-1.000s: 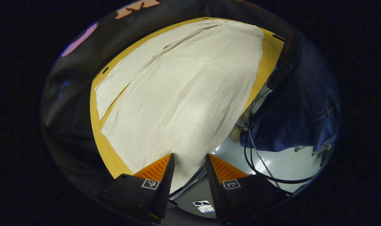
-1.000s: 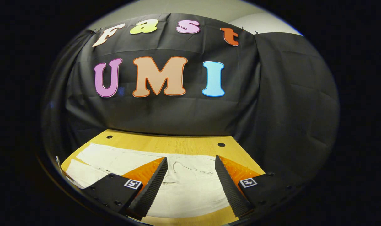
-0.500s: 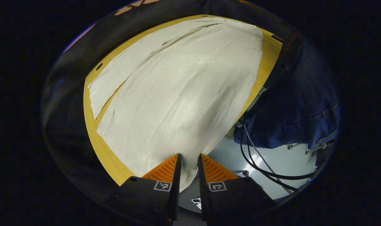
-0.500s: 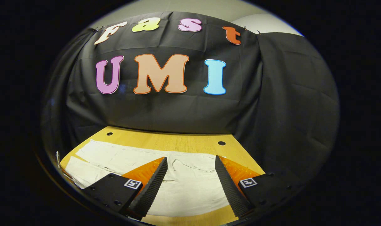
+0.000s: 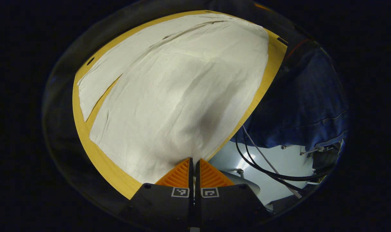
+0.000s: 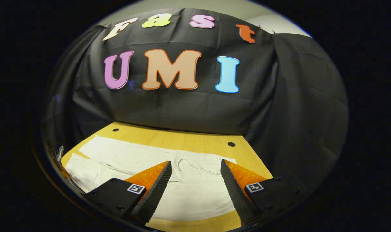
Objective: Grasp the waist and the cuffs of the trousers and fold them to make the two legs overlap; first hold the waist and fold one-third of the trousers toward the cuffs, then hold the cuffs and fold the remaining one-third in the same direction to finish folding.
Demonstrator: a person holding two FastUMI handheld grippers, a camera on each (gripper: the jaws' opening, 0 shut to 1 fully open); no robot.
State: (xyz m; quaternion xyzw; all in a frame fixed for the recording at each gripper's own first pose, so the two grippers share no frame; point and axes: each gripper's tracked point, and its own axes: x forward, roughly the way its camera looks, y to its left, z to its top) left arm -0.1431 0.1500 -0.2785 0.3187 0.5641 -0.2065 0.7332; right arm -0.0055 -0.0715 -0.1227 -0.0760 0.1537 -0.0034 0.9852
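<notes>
Trousers (image 5: 176, 90) are lying flat on the table (image 5: 86, 129), filling the centre of the left gripper view; both legs are running toward the upper left of that frame with a narrow gap between them. I am reading the fabric as thin, light and limp: it will be draping and sliding rather than holding a crease, so I am planning grips on hems and edges, not mid-panel. The left gripper (image 5: 192, 166) is pinching the near cloth corner at the lower centre of the frame, fingers pressed together on it. The right gripper (image 6: 194, 183) is hovering with fingers spread over the trousers (image 6: 189, 193) at the lower centre of its view, touching nothing that I am able to confirm.
</notes>
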